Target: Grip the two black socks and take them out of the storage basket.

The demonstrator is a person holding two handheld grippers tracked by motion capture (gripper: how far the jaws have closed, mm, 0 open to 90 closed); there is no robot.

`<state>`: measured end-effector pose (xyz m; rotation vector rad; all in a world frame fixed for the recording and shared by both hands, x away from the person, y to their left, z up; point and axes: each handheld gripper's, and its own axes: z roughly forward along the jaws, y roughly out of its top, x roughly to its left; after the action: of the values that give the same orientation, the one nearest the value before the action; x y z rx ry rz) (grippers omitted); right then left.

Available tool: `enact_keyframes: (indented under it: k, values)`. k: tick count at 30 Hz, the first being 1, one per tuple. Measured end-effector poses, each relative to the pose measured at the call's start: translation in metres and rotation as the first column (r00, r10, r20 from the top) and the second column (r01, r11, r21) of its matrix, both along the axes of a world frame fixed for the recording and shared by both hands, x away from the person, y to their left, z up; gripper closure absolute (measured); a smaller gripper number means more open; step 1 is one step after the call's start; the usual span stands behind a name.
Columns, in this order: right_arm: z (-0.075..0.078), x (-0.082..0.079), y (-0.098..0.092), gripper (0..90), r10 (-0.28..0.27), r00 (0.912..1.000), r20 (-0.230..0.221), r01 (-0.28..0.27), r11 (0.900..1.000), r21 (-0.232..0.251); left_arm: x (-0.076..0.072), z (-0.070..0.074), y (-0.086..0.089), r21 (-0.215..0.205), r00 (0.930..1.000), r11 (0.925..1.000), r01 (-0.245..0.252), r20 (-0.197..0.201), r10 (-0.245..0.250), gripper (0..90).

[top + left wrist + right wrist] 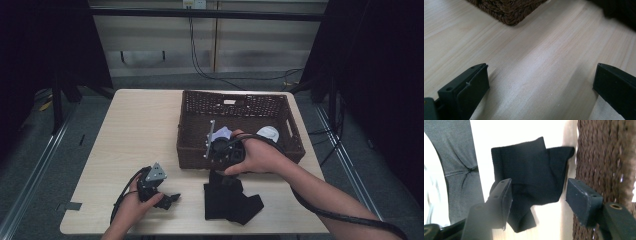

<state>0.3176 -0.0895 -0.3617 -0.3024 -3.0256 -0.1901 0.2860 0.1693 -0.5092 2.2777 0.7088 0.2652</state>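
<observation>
- Black cloth is lying crumpled on the wooden table, just in front of the near wall of the wicker basket, and nothing is holding it at present.
- The wicker basket is sitting well back on the table's right half, with a white item and a pale bluish piece lying inside it.
- The right gripper is hovering directly above the cloth's far edge, right by the basket's near wall, and it is much the nearer of the two; its jaws are standing wide apart with the cloth showing below and between them, gripping nothing.
- The cloth's longer side is running roughly from the basket toward the person, so the coming move looks like a straight drop down onto it.
- The left gripper is resting low on the table to the cloth's left, apart from it, jaws spread wide over bare wood.
</observation>
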Motion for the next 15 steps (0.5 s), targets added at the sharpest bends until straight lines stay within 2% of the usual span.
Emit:
enact_keyframes:
  k: [8,15]
  values:
    - [-0.005,-0.008,-0.016,32.2,-0.019,0.9991,0.037,0.02,1.0,-0.01,0.0,0.0,0.0,0.001,1.0,1.0,0.0,0.003,0.0,0.0]
    - [-0.015,-0.016,-0.038,30.5,-0.064,0.9973,0.037,0.063,0.998,0.014,0.0,0.0,0.0,0.003,1.0,1.0,0.004,-0.006,-0.004,0.0]
